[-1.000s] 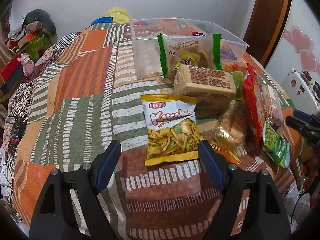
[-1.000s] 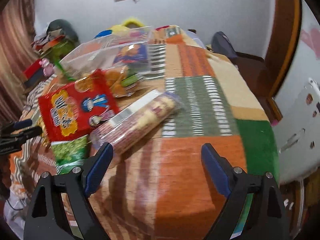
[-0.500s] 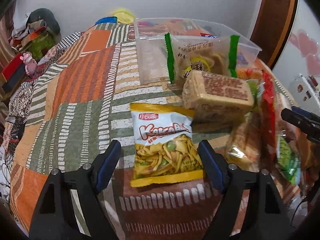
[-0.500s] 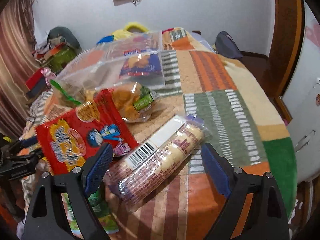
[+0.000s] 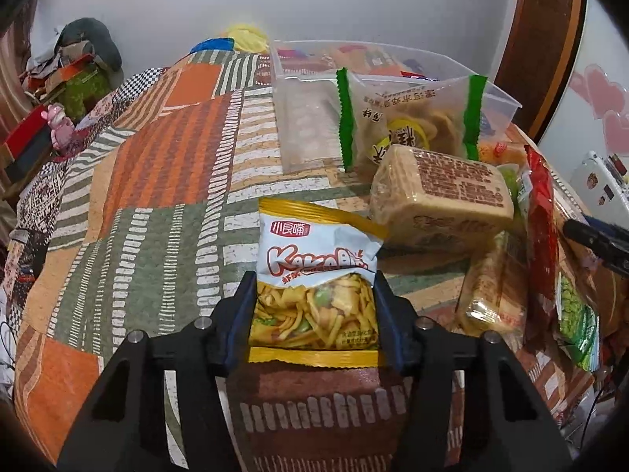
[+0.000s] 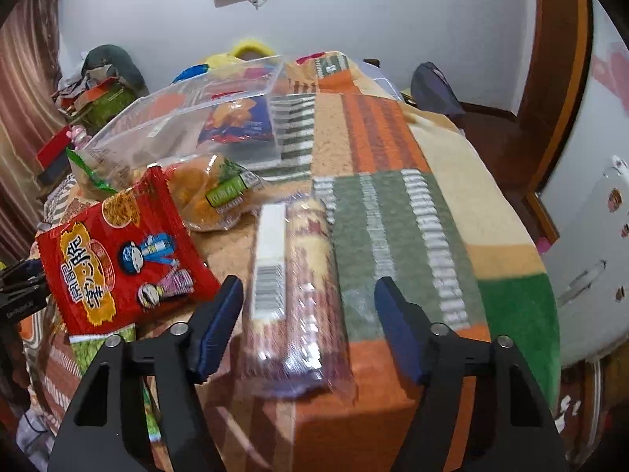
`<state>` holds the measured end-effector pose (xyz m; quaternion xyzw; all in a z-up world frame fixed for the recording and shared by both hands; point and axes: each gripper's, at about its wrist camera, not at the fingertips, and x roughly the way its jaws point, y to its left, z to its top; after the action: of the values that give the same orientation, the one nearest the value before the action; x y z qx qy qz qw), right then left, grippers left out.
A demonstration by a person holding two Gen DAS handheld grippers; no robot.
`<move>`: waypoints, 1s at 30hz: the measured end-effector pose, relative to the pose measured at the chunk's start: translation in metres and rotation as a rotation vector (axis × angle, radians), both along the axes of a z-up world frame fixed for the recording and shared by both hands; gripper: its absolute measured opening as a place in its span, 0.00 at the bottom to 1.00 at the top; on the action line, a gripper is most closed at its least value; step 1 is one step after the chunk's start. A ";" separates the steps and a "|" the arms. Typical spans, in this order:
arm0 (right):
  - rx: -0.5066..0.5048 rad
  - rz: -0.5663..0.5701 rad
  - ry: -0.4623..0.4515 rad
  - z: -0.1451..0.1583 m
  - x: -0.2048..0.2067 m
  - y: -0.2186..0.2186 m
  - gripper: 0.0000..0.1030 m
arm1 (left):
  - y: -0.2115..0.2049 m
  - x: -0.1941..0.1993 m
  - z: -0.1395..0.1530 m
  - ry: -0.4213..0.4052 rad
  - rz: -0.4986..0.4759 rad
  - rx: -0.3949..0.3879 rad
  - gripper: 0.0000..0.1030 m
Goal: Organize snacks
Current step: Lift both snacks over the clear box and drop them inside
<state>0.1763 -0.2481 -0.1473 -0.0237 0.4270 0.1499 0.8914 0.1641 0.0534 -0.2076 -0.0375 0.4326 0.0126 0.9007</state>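
My left gripper [image 5: 312, 306] is shut on the lower half of the yellow Kaka chip bag [image 5: 314, 275], its blue pads pressing both sides. Behind it stand a clear plastic bin [image 5: 306, 118], a green-edged cracker bag [image 5: 409, 122] and a tan wafer block [image 5: 440, 196]. My right gripper [image 6: 308, 314] is open and straddles the near end of a long biscuit roll [image 6: 295, 275] that lies on the quilt. The red noodle snack bag [image 6: 122, 259] lies left of the roll.
A patchwork quilt [image 5: 157, 165] covers the table. More snack packs lie at the right [image 5: 495, 295], with a green pea pack [image 5: 574, 314]. An orange snack bag [image 6: 212, 192] and the bin [image 6: 188, 126] lie behind the roll. The table edge drops at the right [image 6: 542, 275].
My left gripper moved forward and closed on the chip bag. My right gripper moved forward and turned, so the biscuit roll now lies between its open fingers.
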 end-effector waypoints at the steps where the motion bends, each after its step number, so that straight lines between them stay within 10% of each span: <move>1: -0.009 0.011 -0.003 -0.001 0.002 0.005 0.55 | 0.000 0.000 0.000 0.001 -0.002 -0.001 0.52; 4: -0.023 0.031 -0.003 -0.007 0.007 0.013 0.42 | 0.003 -0.004 0.004 -0.001 -0.001 -0.015 0.51; 30: 0.099 0.094 -0.245 0.089 0.040 0.048 0.41 | 0.001 0.038 0.117 -0.240 -0.033 -0.033 0.51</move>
<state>0.2159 -0.2005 -0.0587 -0.0179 0.3055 0.2082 0.9290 0.2023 0.0541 -0.0906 -0.0461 0.3223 -0.0139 0.9454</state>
